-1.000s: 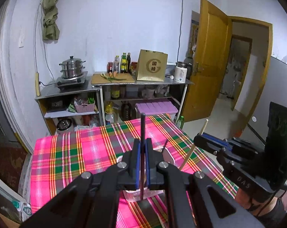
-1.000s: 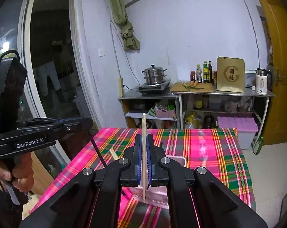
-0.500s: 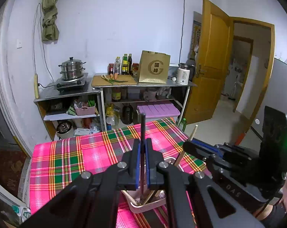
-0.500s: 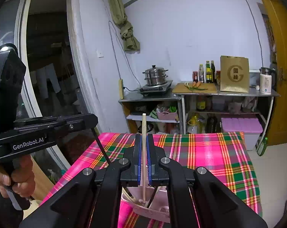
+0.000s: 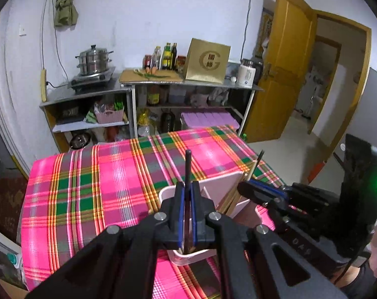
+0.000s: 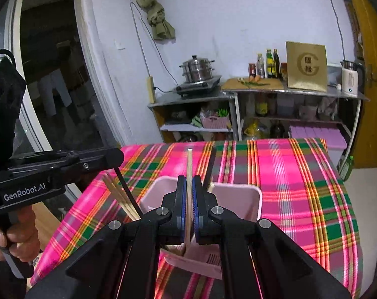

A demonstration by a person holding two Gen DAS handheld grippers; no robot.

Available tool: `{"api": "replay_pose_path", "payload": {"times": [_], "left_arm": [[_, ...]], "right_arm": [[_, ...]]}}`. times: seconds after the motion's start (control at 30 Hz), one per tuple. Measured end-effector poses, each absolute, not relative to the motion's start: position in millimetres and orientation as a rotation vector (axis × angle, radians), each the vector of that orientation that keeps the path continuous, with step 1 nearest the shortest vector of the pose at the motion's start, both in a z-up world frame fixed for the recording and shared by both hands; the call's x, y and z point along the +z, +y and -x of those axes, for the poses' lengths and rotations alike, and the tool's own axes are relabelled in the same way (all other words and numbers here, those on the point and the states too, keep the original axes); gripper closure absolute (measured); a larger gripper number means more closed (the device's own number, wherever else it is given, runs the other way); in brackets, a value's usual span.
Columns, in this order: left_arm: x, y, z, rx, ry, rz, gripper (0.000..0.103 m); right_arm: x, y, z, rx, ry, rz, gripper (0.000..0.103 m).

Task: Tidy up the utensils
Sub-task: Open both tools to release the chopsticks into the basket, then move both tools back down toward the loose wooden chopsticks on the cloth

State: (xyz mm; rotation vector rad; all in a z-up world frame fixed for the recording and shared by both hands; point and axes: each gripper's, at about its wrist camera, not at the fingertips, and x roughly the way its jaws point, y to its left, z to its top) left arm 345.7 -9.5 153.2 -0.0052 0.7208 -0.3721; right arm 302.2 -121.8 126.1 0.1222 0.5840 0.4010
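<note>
Several chopsticks [image 6: 121, 196] beside pink holder [image 6: 240, 199]

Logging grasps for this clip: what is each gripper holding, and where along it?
Left gripper: a dark chopstick, clamped along its lower part. Right gripper: a light wooden chopstick, also clamped low, the upper part standing clear.

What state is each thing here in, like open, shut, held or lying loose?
Left tool: shut on the black chopstick.
Right tool: shut on the light wooden chopstick.
Pink holder: upright on the table, chopsticks leaning inside.
Yellow door: open.
Steamer pot: lid on.
</note>
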Motion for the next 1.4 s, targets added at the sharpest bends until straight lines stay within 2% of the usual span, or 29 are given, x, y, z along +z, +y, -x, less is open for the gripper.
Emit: {"api": "replay_pose_path", "payload": {"times": [0.23, 0.3, 0.37, 0.5, 0.57, 0.6, 0.83, 0.97, 1.4], "left_arm": [[144, -6, -340, -0.354, 0.738, 0.013, 0.098], [143, -4, -338, -0.351, 0.735, 0.023, 0.098], [143, -2, -335, -0.349, 0.733, 0.031, 0.097], [142, 2, -326, -0.344, 0.731, 0.043, 0.093], [141, 2, -320, -0.343, 0.732, 0.044, 0.082], [140, 2, -317, -0.341, 0.729, 0.042, 0.08], [132, 8, -293, -0.341, 0.729, 0.055, 0.079], [126, 11, -274, -0.332, 0.716, 0.064, 0.075], [91, 24, -175, -0.288, 0.662, 0.078, 0.075]], "right_arm": [[125, -125, -300, 0.398, 0.609, -0.1, 0.098], [124, -127, -298, 0.393, 0.611, -0.099, 0.093], [124, -129, -295, 0.389, 0.616, -0.102, 0.082], [123, -133, -287, 0.381, 0.62, -0.104, 0.082], [124, -136, -282, 0.38, 0.62, -0.11, 0.081], [124, -137, -278, 0.381, 0.618, -0.113, 0.081], [125, -142, -247, 0.387, 0.602, -0.11, 0.081], [123, -144, -223, 0.392, 0.593, -0.105, 0.081], [101, -155, -127, 0.402, 0.563, -0.119, 0.081]]}}
